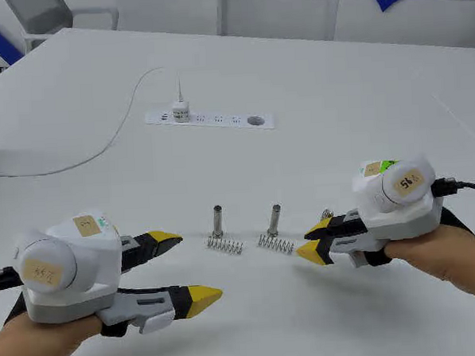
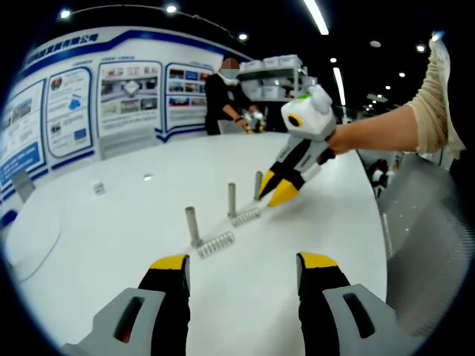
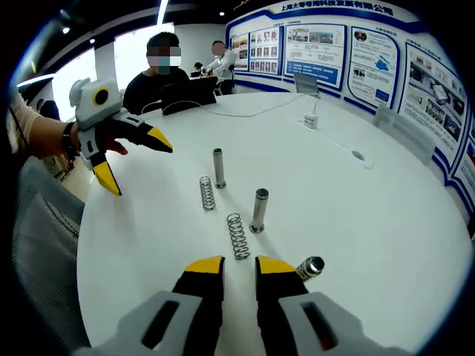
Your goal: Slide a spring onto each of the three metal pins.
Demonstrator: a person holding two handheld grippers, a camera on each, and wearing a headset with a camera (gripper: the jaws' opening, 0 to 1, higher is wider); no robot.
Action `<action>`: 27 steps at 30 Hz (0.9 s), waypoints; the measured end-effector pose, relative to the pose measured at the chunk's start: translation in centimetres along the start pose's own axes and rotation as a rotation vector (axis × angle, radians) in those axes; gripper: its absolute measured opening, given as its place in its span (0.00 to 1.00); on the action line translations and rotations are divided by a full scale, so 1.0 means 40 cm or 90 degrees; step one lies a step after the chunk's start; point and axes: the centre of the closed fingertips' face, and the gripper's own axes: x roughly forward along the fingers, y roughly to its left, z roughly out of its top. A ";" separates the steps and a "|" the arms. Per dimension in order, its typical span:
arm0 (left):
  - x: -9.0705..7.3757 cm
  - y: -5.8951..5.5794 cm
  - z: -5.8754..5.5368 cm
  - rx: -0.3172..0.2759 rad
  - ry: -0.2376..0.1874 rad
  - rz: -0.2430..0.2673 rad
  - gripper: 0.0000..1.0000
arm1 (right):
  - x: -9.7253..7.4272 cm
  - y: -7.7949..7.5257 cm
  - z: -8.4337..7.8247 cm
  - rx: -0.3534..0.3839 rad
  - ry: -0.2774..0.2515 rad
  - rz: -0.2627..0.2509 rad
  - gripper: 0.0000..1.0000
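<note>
my left tongs hung wide apart and empty, well left of the middle pin. my right tongs, barely parted and empty, sat just right of it. one spring lay on the surface at its foot, a second spring and the left pin further left. a third pin, seemingly tipped over, lay to its right.

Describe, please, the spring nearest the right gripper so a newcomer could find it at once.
On the white table, in front of the power strip, stand two upright pins, each with a spring at its foot. Of the two, take the pin nearer the right gripper: the spring before it is the one, its end just off that gripper's yellow tips, unlike the other spring.
</note>
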 end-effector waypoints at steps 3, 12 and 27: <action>0.000 0.000 -0.001 0.000 0.000 -0.001 0.59 | 0.016 -0.001 -0.002 -0.001 0.004 0.004 0.17; 0.000 0.003 -0.005 -0.003 0.003 0.000 0.58 | 0.044 0.002 -0.007 -0.010 0.015 0.010 0.17; 0.002 0.003 -0.015 -0.008 0.008 -0.002 0.57 | 0.070 0.002 -0.012 -0.016 0.028 0.019 0.16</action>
